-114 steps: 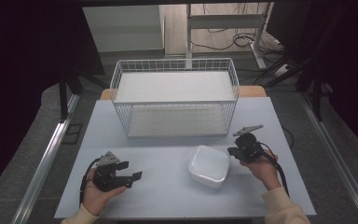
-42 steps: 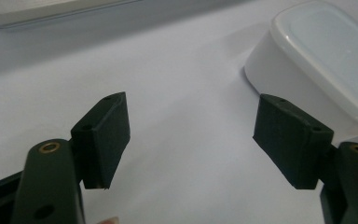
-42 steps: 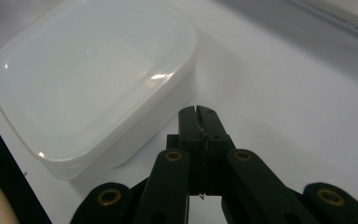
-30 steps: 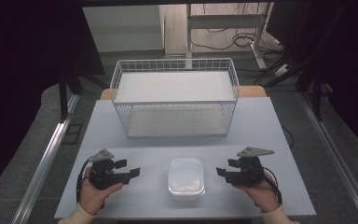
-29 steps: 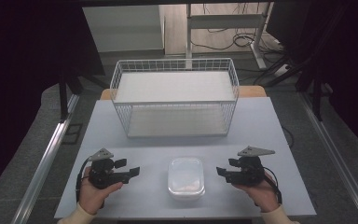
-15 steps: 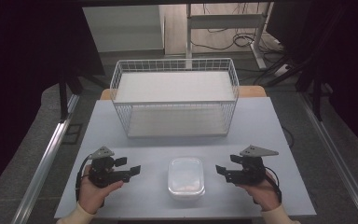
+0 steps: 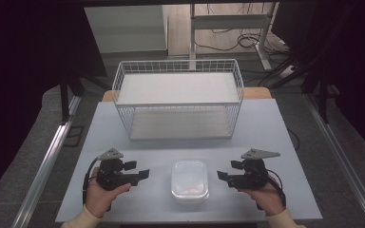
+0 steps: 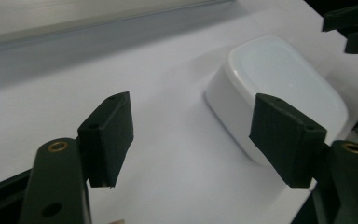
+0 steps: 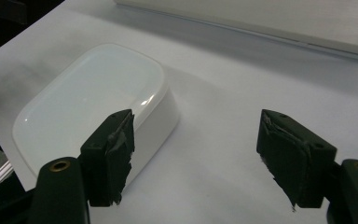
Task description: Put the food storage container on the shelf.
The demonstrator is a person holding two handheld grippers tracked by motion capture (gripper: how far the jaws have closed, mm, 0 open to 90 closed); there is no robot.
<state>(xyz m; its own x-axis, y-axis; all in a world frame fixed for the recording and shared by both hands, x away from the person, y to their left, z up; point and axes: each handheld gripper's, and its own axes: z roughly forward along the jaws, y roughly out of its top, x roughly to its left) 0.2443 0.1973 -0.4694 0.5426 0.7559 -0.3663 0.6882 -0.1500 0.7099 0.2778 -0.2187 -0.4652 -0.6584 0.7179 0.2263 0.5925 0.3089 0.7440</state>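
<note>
Pale grey tabletop (image 7: 266, 128) bearing an upturned white plastic tub (image 7: 189, 181); both open-jawed grippers, left gripper (image 7: 135, 175) and right gripper (image 7: 225, 176), are flanking it, likely preparing a grasp.

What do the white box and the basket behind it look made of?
Box: probably glossy white plastic; smooth rounded corners and soft highlights on its top, though glazed ceramic can't be ruled out. Basket: thin white-coated wire, likely metal; an open grid you can see through, with flat white shelf panels inside.
</note>
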